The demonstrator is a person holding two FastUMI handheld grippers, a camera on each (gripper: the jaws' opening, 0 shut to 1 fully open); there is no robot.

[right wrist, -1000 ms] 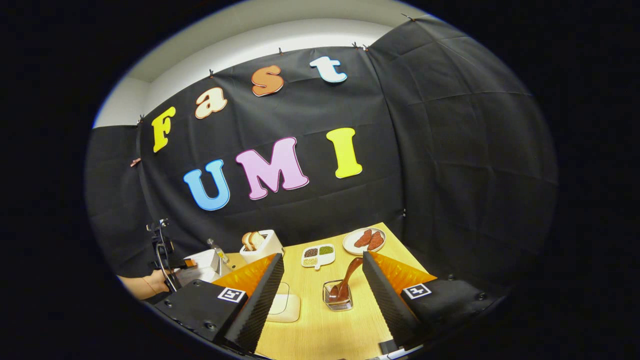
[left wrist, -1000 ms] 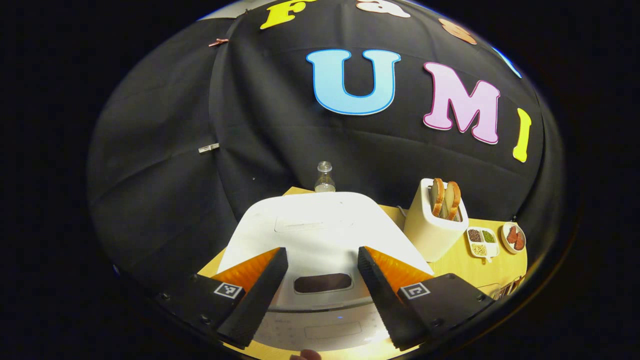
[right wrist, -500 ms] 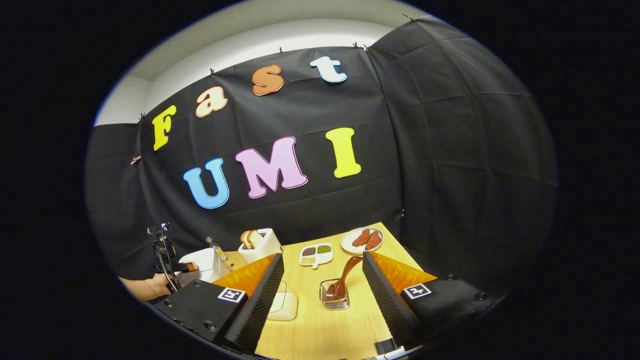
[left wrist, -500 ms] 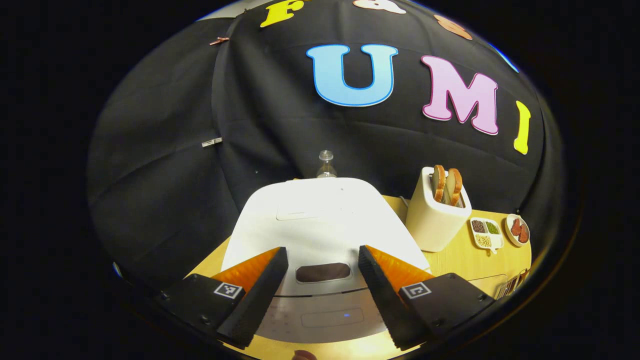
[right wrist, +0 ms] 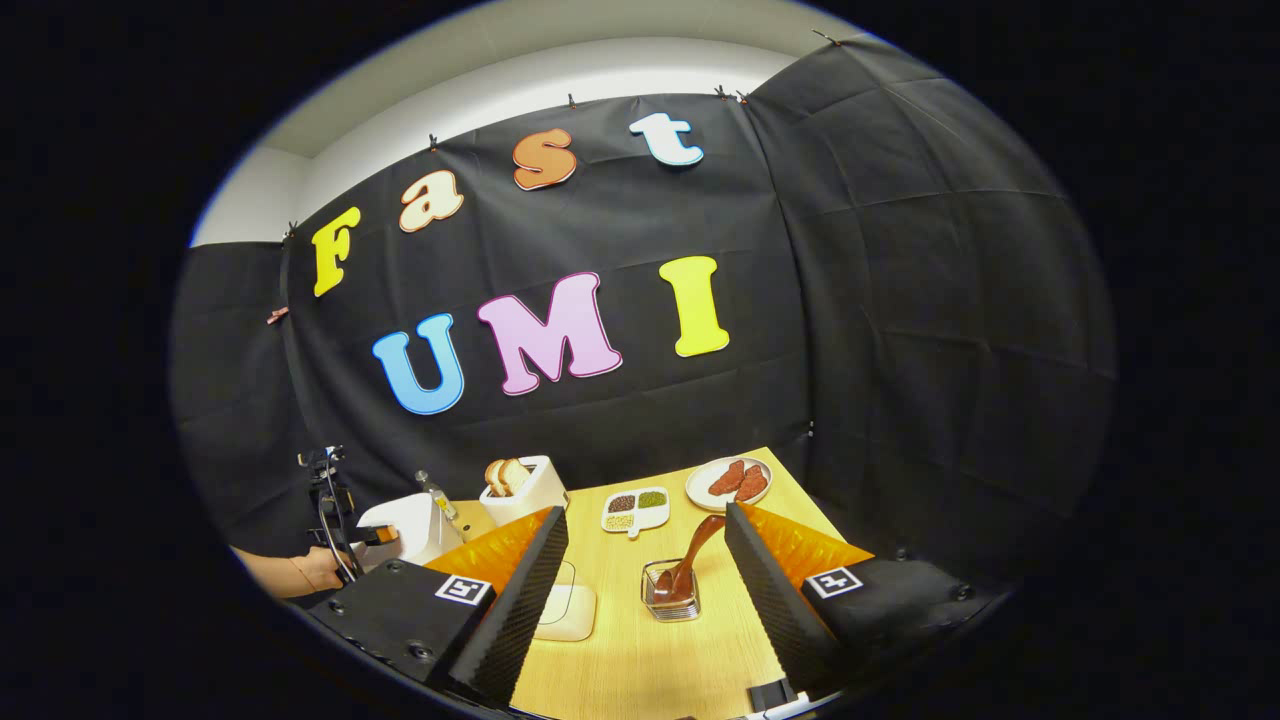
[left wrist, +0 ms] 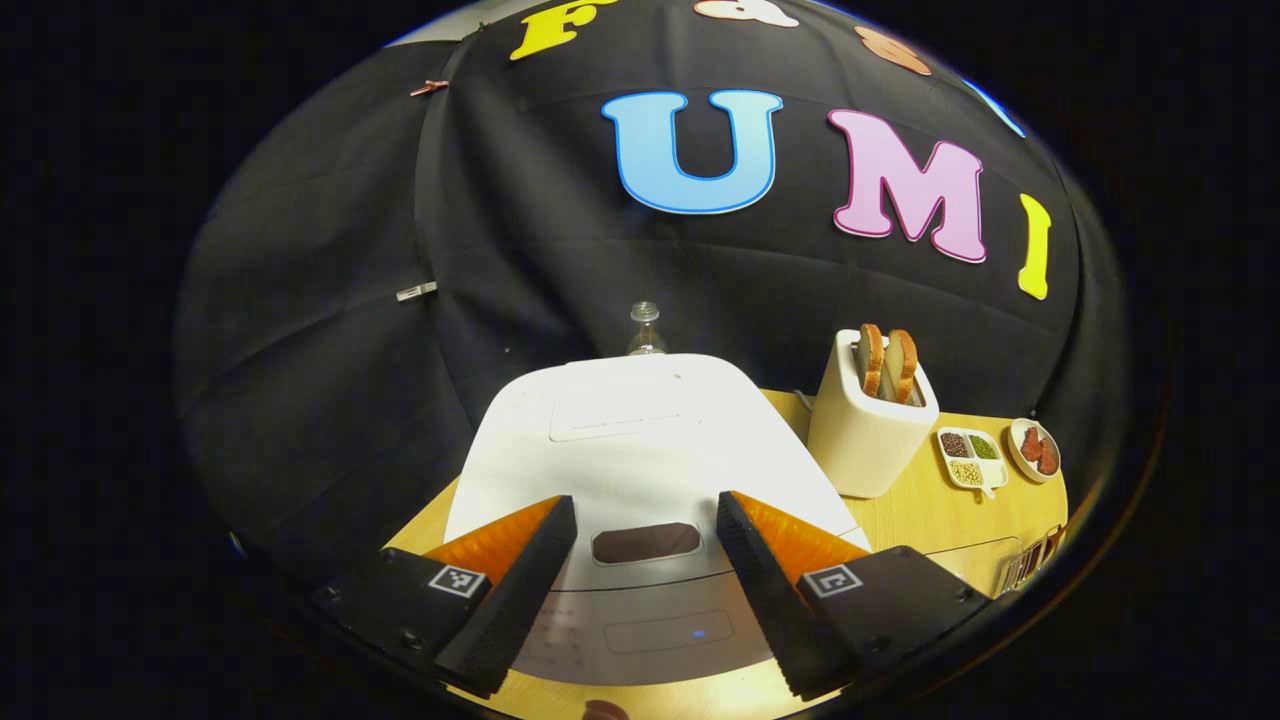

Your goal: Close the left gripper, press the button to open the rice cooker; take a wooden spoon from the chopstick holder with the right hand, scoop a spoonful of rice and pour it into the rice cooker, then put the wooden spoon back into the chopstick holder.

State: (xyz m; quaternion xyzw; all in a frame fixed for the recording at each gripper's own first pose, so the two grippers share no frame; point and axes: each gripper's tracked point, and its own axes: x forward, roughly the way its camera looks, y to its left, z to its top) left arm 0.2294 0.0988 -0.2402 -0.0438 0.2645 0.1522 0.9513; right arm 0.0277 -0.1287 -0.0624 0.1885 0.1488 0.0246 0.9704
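The left gripper [left wrist: 645, 545] is hanging over one white rice cooker [left wrist: 640, 450], jaws wide apart around its dark button [left wrist: 646, 541]. The right gripper [right wrist: 645, 560] is gaping too; one wooden spoon [right wrist: 692, 560] is leaning toward one o'clock in its chopstick holder [right wrist: 672, 592]. Two toast slices [left wrist: 886, 362] are standing at two o'clock.

Toaster [left wrist: 868, 440], bottle [left wrist: 646, 332], divided dish [right wrist: 635, 510]

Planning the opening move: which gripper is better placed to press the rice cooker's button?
Left. The left gripper hovers at the closed rice cooker, its dark button between the open fingers. The right gripper faces the wooden spoon.
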